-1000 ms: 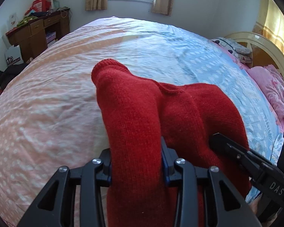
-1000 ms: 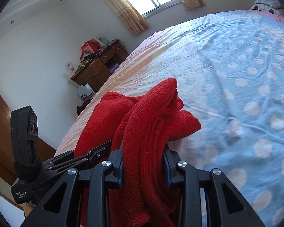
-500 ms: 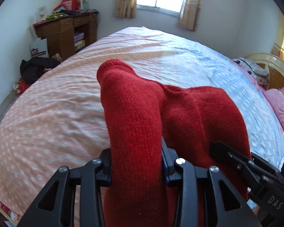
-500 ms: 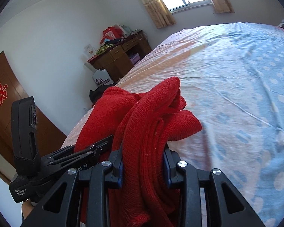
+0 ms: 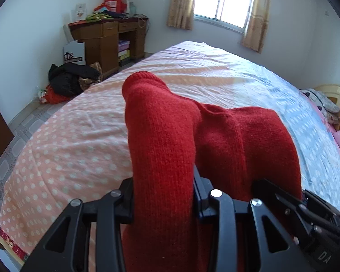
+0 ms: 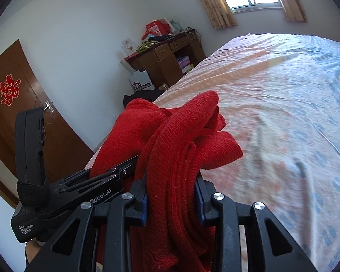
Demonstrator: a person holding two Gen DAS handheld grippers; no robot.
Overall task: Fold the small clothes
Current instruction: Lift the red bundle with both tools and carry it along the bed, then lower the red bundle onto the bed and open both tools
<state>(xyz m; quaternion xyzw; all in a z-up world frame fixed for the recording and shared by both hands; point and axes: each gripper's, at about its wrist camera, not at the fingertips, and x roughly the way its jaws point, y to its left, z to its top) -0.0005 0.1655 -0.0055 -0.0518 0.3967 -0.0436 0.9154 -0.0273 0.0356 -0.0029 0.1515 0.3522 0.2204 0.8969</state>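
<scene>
Swinging toward the bed's point(image 5: 83, 140) pink end, the left gripper point(image 5: 163, 195) and right gripper point(image 6: 171, 200) stay clamped on a red knitted garment point(image 5: 215, 140) held above the sheet, probably being carried somewhere to lie flat.

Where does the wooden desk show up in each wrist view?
Left wrist: the desk stands upper left, against the wall, left of the window.
Right wrist: the desk sits upper centre, beyond the bed's far left edge.
Shared landmark: the red box on top of the desk.
</scene>
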